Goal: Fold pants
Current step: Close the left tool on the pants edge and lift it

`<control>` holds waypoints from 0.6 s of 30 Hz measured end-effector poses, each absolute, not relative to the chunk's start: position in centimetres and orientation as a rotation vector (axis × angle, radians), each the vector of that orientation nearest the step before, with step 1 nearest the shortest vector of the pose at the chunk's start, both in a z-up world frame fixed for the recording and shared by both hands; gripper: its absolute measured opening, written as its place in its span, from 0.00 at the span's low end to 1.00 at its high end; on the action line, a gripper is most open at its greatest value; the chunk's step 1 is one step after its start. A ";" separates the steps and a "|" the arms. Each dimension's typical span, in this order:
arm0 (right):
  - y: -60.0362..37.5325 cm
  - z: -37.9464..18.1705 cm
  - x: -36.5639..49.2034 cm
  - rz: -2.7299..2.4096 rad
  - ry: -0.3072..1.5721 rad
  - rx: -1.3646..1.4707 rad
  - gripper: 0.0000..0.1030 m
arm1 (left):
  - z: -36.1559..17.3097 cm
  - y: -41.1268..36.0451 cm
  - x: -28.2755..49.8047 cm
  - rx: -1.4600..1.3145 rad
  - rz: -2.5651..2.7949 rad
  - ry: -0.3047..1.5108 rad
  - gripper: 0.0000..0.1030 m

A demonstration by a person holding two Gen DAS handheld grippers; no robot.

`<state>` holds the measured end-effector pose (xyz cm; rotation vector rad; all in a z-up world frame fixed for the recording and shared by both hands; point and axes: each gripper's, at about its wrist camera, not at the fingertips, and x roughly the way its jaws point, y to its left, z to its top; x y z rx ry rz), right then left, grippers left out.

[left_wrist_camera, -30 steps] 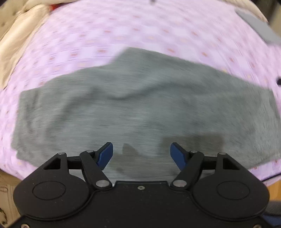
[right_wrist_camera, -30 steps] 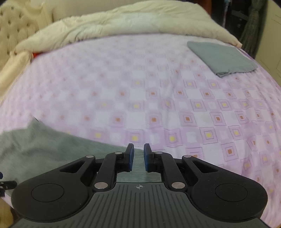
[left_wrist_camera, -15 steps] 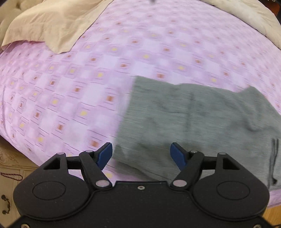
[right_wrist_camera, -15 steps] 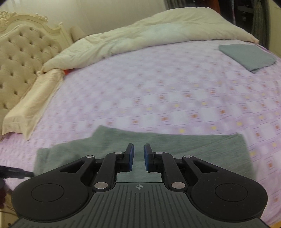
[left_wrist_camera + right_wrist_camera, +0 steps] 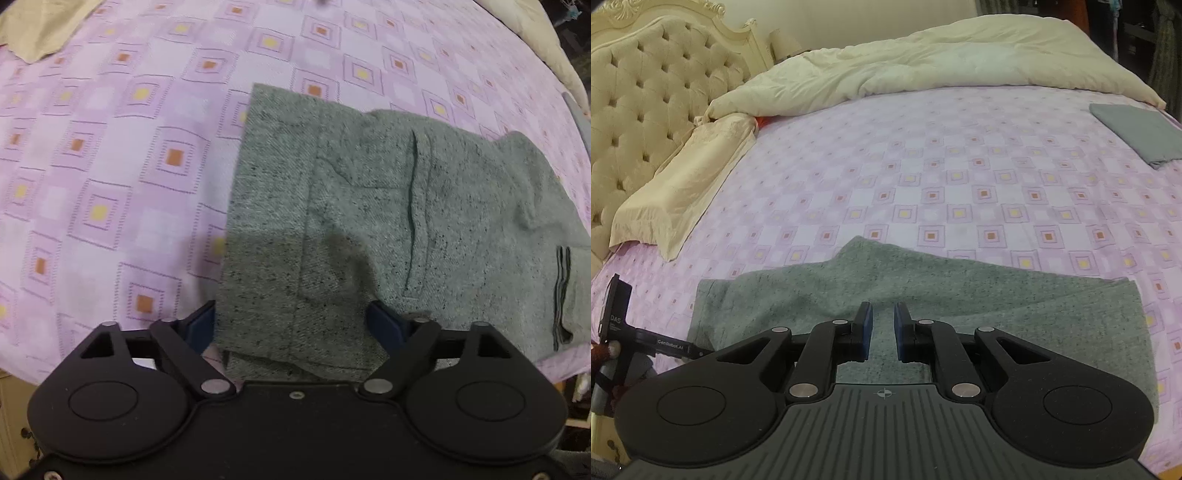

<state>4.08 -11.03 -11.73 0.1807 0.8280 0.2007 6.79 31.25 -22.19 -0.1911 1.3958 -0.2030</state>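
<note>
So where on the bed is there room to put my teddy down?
The widest bare stretch of purple sheet lies between the grey pants near the front edge and the cream duvet at the back. It is crowded by the pillow and the folded grey cloth.

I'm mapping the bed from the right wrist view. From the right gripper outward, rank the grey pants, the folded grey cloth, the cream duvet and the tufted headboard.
From the right gripper:
1. Grey pants, right beneath its fingers.
2. Folded grey cloth, far right on the sheet.
3. Cream duvet, across the far side, and tufted headboard, far left: too close to call.
</note>
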 end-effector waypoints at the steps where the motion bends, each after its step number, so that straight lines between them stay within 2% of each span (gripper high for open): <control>1: -10.7 -11.8 4.1 0.202 0.832 0.180 0.12 | -22.4 31.1 6.9 -0.190 -0.220 1.399 0.91; 3: -10.2 -11.9 4.2 0.204 0.841 0.179 0.12 | -22.6 30.6 7.1 -0.174 -0.250 1.402 0.98; 8: -8.7 -12.4 4.3 0.213 0.865 0.181 0.12 | -22.7 29.8 7.2 -0.196 -0.253 1.383 0.98; 10: -8.2 -12.5 4.3 0.218 0.872 0.181 0.12 | -22.6 30.2 7.1 -0.276 -0.288 1.373 0.89; 11: -7.9 -12.5 4.3 0.222 0.875 0.182 0.12 | -22.5 30.0 7.0 -0.324 -0.330 1.380 0.80; 16: -7.3 -12.3 4.3 0.225 0.874 0.187 0.12 | -22.2 28.3 6.8 -0.287 -0.383 1.372 0.80; 18: -7.4 -12.4 4.2 0.219 0.880 0.186 0.12 | -22.4 28.7 7.1 -0.304 -0.367 1.377 0.72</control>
